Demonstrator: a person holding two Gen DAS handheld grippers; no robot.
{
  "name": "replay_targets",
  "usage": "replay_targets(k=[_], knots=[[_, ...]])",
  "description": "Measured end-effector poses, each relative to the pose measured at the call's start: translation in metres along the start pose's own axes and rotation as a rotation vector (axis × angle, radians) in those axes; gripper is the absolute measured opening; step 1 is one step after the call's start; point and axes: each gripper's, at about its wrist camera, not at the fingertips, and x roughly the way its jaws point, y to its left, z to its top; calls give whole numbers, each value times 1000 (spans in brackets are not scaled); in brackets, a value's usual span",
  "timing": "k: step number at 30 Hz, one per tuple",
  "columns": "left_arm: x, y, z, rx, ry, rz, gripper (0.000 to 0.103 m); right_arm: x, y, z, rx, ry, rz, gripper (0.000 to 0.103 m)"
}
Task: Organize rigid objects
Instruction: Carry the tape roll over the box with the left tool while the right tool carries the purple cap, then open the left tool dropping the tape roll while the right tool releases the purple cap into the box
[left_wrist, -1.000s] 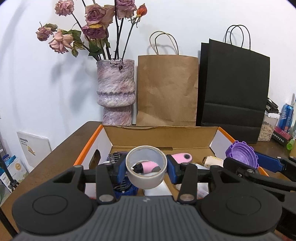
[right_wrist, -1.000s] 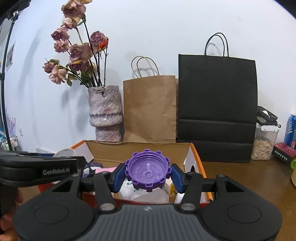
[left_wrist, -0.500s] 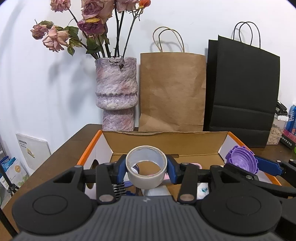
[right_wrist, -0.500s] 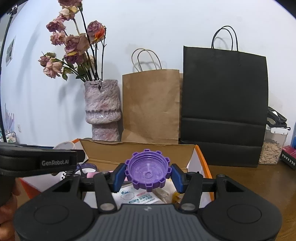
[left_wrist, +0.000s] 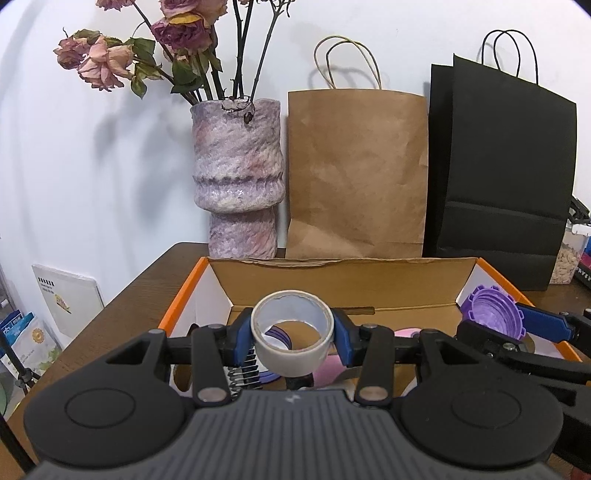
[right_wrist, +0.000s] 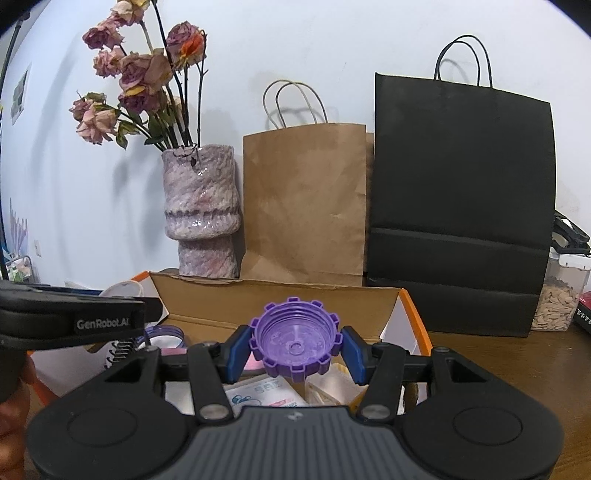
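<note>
left gripper (left_wrist: 292, 334) pinching tape roll (left_wrist: 291, 341) | right gripper (right_wrist: 295, 349) pinching purple cap (right_wrist: 295, 341) | change: both advanced over the cardboard box (left_wrist: 332, 284), far wall now closer ahead, grips unchanged | both items above box interior below grippers | likely next: lower, release

Far edge of the brown wooden desk (left_wrist: 122, 306), against the white wall (right_wrist: 332, 44): mottled pink-purple vase (left_wrist: 236, 177) with dried roses (right_wrist: 140, 77) at left, brown paper bag (left_wrist: 356, 173) just to its right, black paper bag (right_wrist: 461, 206) right of that, all upright. Far right, beside the black bag, a clear lidded container (right_wrist: 559, 295) of pale seeds or nuts. Off the desk's left edge, lower down, a white booklet (left_wrist: 66, 299) leaning at the wall and printed packets (left_wrist: 27, 339) nearer.
</note>
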Motion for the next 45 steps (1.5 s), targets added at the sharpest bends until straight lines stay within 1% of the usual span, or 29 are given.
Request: replay_targets(k=[1,2,3,4,5,7,9,11,12,13,34,38,45], knots=[[0,0,0,2,0,2,47,0,0,0,0,2,0,52],[0,0,0,4,0,3,50,1,0,0,1,5,-1,52],[0,0,0,3,-1,5,59,1,0,-1,2,8,-2,52],[0,0,0,3,-3,11,64,0,-1,-1,3,8,-4,54],[-1,0,0,3,-9,18,72,1,-1,-1,5,11,-9,57],[-2,1,0,3,-17,27,81,0,-2,-2,12,8,-21,78],[-2,2,0,-2,-25,32,95,-1,-5,-2,26,-1,-30,85],[-4,2,0,-3,-41,40,103,-2,-7,-2,39,-6,-39,95],[-5,2,1,-2,-47,40,103,-1,-8,-2,41,-8,-44,102],[-5,3,1,-2,-45,35,103,-1,-8,-2,42,-12,-49,103],[-11,3,0,3,-31,42,103,-6,-9,-4,46,-24,-51,103],[-17,6,1,-5,-29,35,103,-13,-8,-5,43,-27,-46,103],[-42,8,-2,14,-48,24,103,-37,-4,-2,30,-40,-31,103]])
